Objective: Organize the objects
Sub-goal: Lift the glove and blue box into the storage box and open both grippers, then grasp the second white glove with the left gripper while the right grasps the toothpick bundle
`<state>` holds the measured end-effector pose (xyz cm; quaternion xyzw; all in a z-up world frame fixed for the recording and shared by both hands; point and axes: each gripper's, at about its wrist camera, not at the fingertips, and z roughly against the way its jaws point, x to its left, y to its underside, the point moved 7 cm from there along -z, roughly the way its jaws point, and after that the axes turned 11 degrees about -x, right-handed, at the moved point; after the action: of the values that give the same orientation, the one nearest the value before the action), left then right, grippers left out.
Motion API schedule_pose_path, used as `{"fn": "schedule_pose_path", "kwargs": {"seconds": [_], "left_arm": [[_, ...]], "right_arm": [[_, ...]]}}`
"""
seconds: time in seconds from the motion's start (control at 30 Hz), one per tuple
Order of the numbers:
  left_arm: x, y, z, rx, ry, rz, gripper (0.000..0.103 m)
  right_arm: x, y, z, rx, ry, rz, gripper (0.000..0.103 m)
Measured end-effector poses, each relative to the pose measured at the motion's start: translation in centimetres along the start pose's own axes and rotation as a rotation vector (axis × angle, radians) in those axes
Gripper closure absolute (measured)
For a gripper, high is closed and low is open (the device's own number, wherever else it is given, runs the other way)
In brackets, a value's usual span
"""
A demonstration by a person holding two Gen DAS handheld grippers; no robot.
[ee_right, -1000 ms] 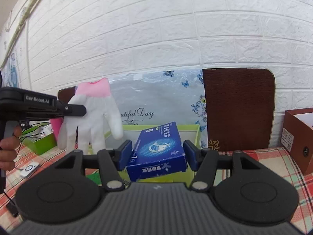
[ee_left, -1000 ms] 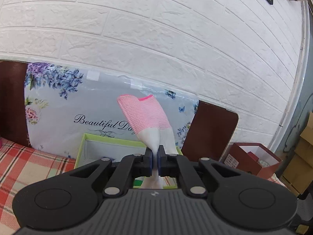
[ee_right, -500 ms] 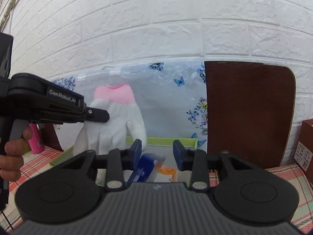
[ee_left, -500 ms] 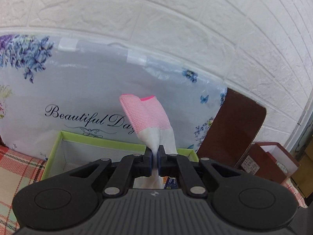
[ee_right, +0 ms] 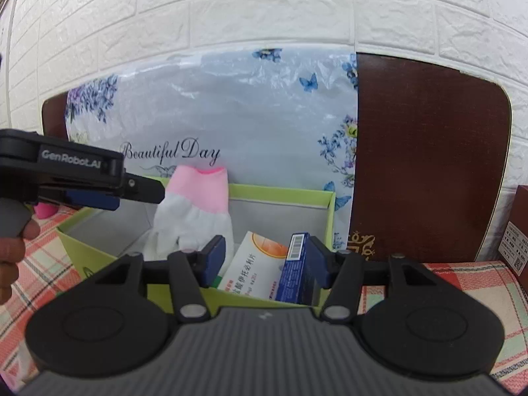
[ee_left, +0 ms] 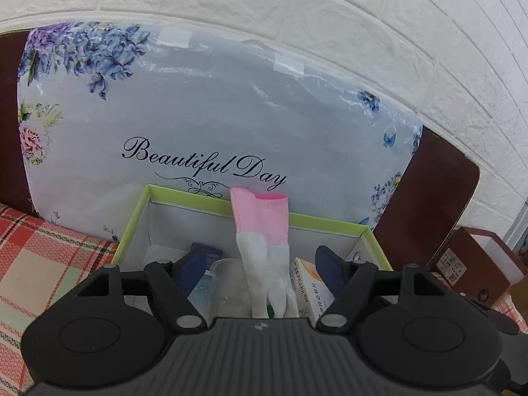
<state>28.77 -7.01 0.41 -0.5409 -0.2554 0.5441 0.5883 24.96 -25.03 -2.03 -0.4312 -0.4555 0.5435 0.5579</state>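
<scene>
A white glove with a pink cuff (ee_left: 262, 227) stands in the lime-green box (ee_left: 325, 223), cuff up against the back wall. My left gripper (ee_left: 260, 269) is over the box, its jaws opening, spread wide on both sides of the glove with neither touching it. The right wrist view shows the glove (ee_right: 198, 204) just past the left gripper (ee_right: 140, 193). My right gripper (ee_right: 265, 262) hovers at the green box's (ee_right: 280, 195) right end, jaws opening. A blue box (ee_right: 293, 274) stands on edge beside the right finger; the left finger is apart from it.
A white-and-orange medicine box (ee_right: 252, 264), a clear cup (ee_left: 227, 283) and a dark blue box (ee_left: 201, 257) lie in the green box. Behind stand a floral "Beautiful Day" board (ee_left: 214, 125) and a brown panel (ee_right: 429, 165). A brown-red carton (ee_left: 475, 264) sits right; plaid cloth (ee_left: 39, 264) covers the table.
The left jaws went from shut on the glove to wide apart, and the glove sank into the green box. The right gripper let go of the blue box, which now stands inside. Both grippers moved closer and lower.
</scene>
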Motion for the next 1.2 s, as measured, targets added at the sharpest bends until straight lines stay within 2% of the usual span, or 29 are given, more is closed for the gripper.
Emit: {"fn": "schedule_pose_path", "kwargs": {"seconds": [0.13,0.17,0.2,0.23,0.27,0.37,0.5,0.6,0.7,0.9,1.03,1.2], "left_arm": [[-1.0,-0.4,2.0,-0.004,-0.013,-0.020,0.025],[-1.1,-0.6,2.9,-0.013,-0.009,-0.027,0.024],[-1.2,-0.7,3.7,-0.025,-0.010,-0.031,0.021],[-1.3,-0.8,4.8,-0.043,-0.015,-0.036,0.020],[-1.5,-0.9,5.9,-0.058,-0.017,-0.040,0.017],[-1.7,-0.7,9.2,-0.090,-0.011,-0.020,0.009],[-2.0,0.7,13.6,-0.119,0.014,-0.016,0.008],[-1.8,2.7,15.8,-0.102,0.017,-0.039,0.007],[-0.9,5.6,17.5,-0.049,-0.008,-0.016,0.007],[1.7,11.1,19.2,0.060,-0.078,-0.004,0.007],[2.7,12.9,19.4,0.075,-0.084,-0.097,0.007],[3.2,14.1,16.8,0.107,-0.077,-0.179,0.007]], "right_arm": [[-0.3,0.2,-0.6,0.079,0.001,-0.090,0.035],[-0.3,0.1,-0.1,0.069,-0.002,-0.103,0.027],[-0.2,-0.2,0.6,0.051,-0.014,-0.113,0.011],[-0.1,-0.5,1.5,0.036,-0.013,-0.121,0.002],[-0.2,-0.9,2.6,0.016,0.001,-0.127,0.000],[-0.2,-1.4,5.7,-0.006,-0.005,-0.144,0.000],[-0.4,-0.8,9.8,-0.017,0.001,-0.187,0.000],[-0.5,0.5,12.6,-0.009,0.019,-0.220,0.000],[-0.5,2.2,14.9,0.004,0.044,-0.242,0.000],[0.6,5.9,17.7,0.072,0.065,-0.243,0.000],[1.8,8.3,18.7,0.132,0.046,-0.213,0.000],[2.3,9.2,19.5,0.154,0.046,-0.226,0.000]]}}
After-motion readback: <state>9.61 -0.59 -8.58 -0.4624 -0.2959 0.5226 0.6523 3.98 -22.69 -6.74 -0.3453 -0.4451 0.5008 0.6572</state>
